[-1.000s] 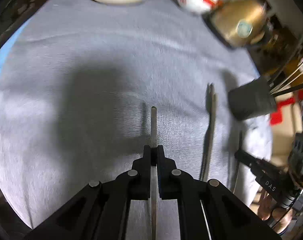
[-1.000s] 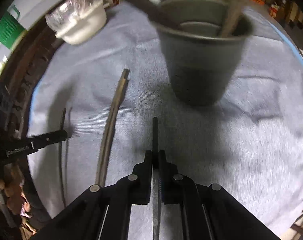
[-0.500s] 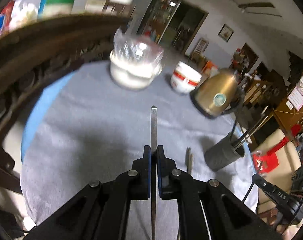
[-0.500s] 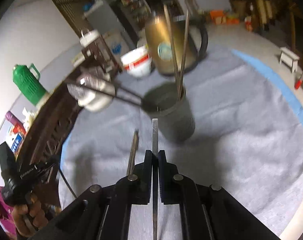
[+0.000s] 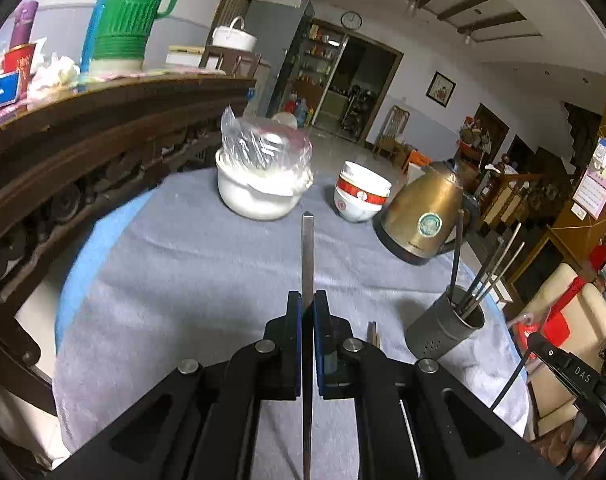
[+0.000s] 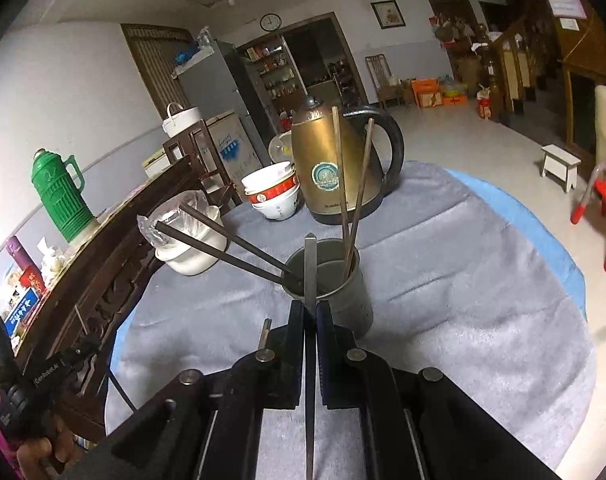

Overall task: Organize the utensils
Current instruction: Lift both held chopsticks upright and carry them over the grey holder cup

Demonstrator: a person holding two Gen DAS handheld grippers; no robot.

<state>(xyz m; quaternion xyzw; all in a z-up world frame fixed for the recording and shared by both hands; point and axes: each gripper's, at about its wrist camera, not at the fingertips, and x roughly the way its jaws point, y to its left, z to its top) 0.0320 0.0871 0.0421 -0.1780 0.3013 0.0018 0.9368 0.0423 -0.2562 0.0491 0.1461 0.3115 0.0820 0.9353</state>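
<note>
The round table (image 5: 183, 280) wears a soft, fuzzy grey cloth with a blue edge peeking out. The left gripper (image 5: 307, 304) is black and hard, and its two fingers are pinched tight on one thin, flat metal chopstick (image 5: 307, 248) that sticks straight out in front. The right gripper (image 6: 311, 312) is pinched the same way on another metal chopstick (image 6: 310, 268), just in front of the holder. The dull grey metal holder (image 6: 347, 300) is a tall round cup standing upright on the cloth, with long thin sticks (image 6: 353, 200) leaning out of it. Two more chopsticks (image 5: 373, 332) lie flat on the cloth beside the holder. Behind are a shiny gold kettle (image 5: 427, 216), stacked white bowls (image 5: 361, 196) with red bands, and a white pot (image 5: 255, 196) under crinkly clear plastic.
</note>
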